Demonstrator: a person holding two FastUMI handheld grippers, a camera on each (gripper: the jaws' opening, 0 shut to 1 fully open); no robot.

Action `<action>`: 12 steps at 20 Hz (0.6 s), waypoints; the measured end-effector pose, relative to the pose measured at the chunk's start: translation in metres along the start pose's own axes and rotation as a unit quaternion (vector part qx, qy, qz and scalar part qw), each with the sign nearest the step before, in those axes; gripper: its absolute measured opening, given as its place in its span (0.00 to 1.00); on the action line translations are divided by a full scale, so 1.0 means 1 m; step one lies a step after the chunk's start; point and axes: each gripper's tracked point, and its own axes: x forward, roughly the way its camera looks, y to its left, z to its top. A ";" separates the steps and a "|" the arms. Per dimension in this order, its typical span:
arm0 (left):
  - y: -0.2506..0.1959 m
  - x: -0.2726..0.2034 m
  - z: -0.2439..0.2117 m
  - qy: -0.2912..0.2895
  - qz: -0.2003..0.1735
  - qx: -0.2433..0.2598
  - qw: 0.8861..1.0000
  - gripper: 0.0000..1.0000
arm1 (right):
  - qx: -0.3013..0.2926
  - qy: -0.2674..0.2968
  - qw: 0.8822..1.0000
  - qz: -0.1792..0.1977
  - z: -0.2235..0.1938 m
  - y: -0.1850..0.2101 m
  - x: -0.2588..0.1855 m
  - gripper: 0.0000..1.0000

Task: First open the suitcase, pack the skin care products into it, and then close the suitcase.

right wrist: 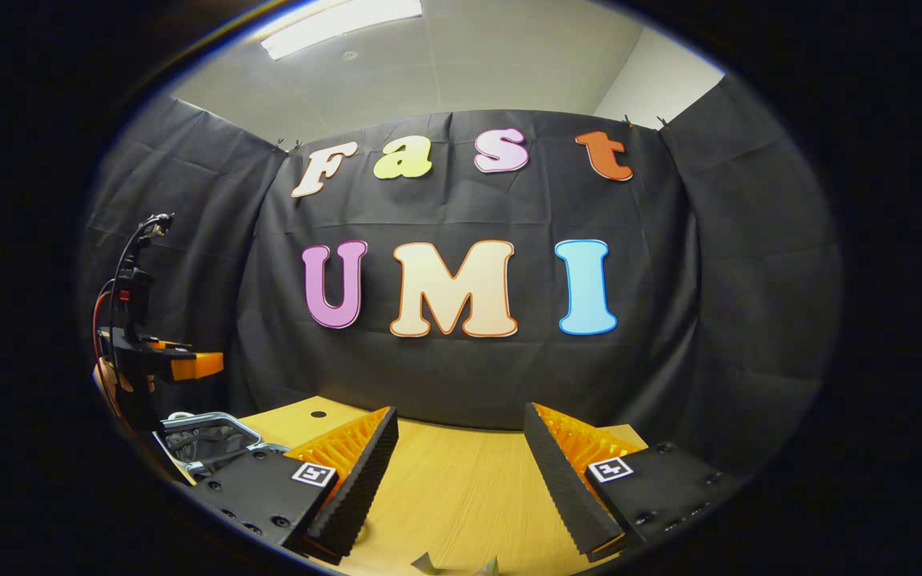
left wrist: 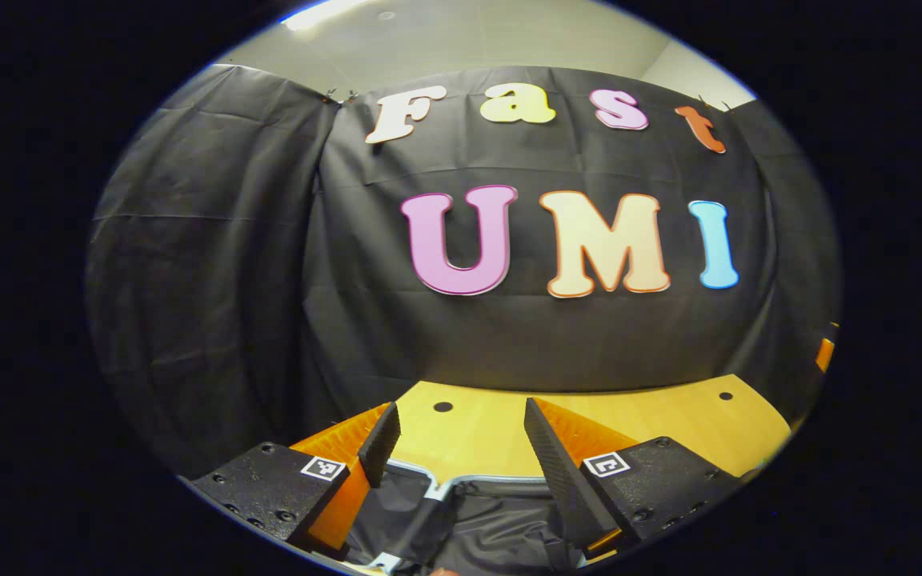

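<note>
My left gripper [left wrist: 458, 410] hangs open over the suitcase [left wrist: 461, 481], whose silver rim and dark lining lie just below its fingers; nothing sits between them. In the right gripper view the suitcase [right wrist: 206, 432] shows as a silver-rimmed corner at the far left of the wooden table, with the left gripper [right wrist: 189, 365] held above it. My right gripper [right wrist: 459, 412] is open over bare tabletop with nothing in it. Two small pointed tips of packaging [right wrist: 429, 564] poke up at the bottom edge, too cut off to identify.
The light wooden table [left wrist: 653, 416] has small round holes and ends at the black cloth wall behind. A cable rises from the left gripper's body at the left of the right gripper view.
</note>
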 end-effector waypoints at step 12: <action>-0.124 -0.035 -0.020 0.024 -0.082 0.011 0.996 0.92 | -0.004 0.005 1.000 0.020 -0.005 -0.039 -0.021 0.98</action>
